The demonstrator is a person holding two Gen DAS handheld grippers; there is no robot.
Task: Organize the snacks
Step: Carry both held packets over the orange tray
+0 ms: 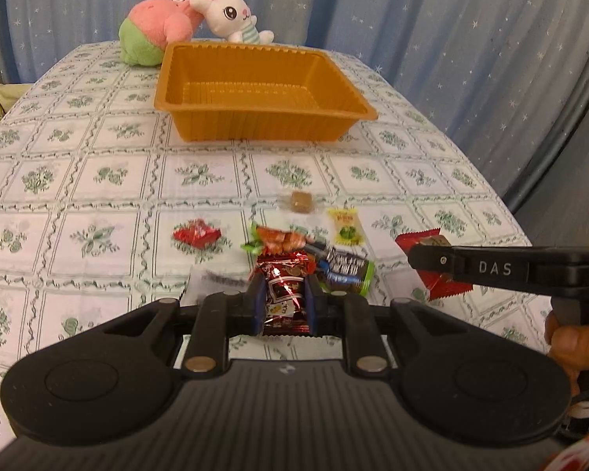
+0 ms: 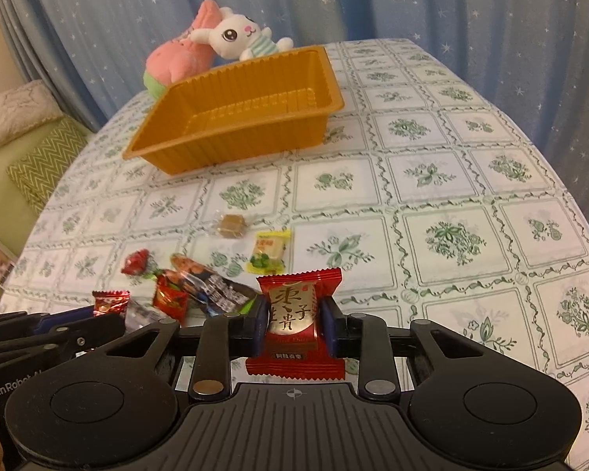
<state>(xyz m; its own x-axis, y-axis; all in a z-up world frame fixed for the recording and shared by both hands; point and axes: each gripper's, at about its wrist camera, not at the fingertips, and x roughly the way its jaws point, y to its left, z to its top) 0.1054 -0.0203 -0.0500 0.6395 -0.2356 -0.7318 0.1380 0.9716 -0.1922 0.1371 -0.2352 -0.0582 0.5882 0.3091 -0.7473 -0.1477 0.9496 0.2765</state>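
Observation:
My left gripper (image 1: 284, 288) is shut on a dark red foil snack packet (image 1: 284, 308), held just above the floral tablecloth. My right gripper (image 2: 293, 306) is shut on a red packet with a gold label (image 2: 292, 318); in the left wrist view it reaches in from the right. An empty orange tray (image 1: 263, 90) (image 2: 235, 117) stands further back. Between the tray and the grippers lie loose snacks: a brown candy (image 1: 300, 201), a yellow packet (image 1: 345, 225), a red candy (image 1: 196, 233), an orange-green packet (image 1: 278, 239) and a dark packet (image 1: 345, 269).
A pink plush (image 1: 169, 19) and a white rabbit plush (image 1: 231, 13) lie behind the tray at the table's far edge. Blue starred curtains hang behind. A green cushion (image 2: 39, 157) sits off the table's left side. A hand (image 1: 573, 345) grips the right tool.

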